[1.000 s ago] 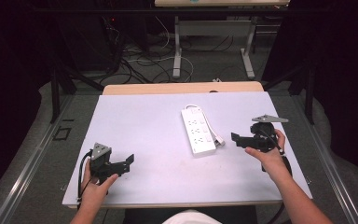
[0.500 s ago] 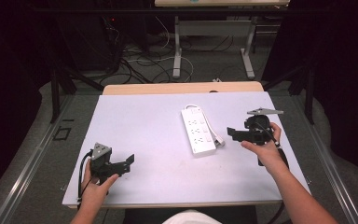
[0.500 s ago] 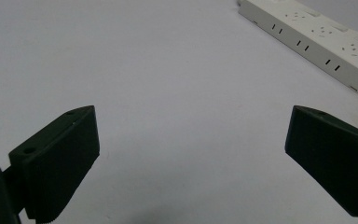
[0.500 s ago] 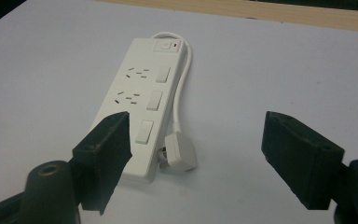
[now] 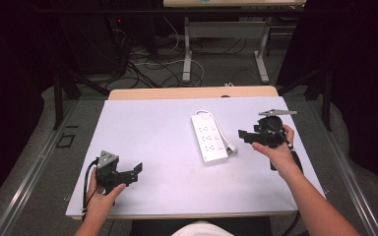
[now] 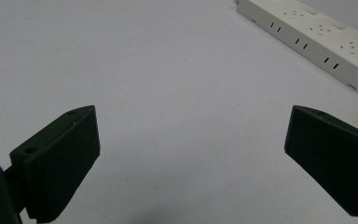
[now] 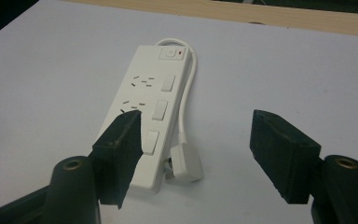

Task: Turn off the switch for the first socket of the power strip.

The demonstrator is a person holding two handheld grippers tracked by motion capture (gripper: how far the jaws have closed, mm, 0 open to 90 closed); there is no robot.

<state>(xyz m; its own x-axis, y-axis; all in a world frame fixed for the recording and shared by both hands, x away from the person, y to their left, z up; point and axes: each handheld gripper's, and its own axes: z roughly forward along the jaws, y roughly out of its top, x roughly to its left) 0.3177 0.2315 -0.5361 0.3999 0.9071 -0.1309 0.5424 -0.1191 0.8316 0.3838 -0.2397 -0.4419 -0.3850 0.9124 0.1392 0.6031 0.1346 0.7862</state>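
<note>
Two hand-held grippers are over the bench, and neither has anything in it, so by the look of it the work on the power strip [image 5: 208, 137] has barely begun. That white strip lies flat a little right of the bench's middle, its length running toward the far edge, with its cord looped round the far end and the plug [image 7: 185, 163] lying against its right side near the near end. Nothing is plugged in and no switch is touched.

Your right hand-held gripper [image 5: 246, 135] hangs off the bench surface, just right of the strip and aimed at it; its jaws have just been closing and stand at a middling gap, with nothing between them. What remains, as I judge it, is the whole reach and grasp.

Your left hand-held gripper [image 5: 137, 170] sits low near the front left corner, jaws wide apart and empty, pointing across the bench toward the strip, well apart from it
</note>
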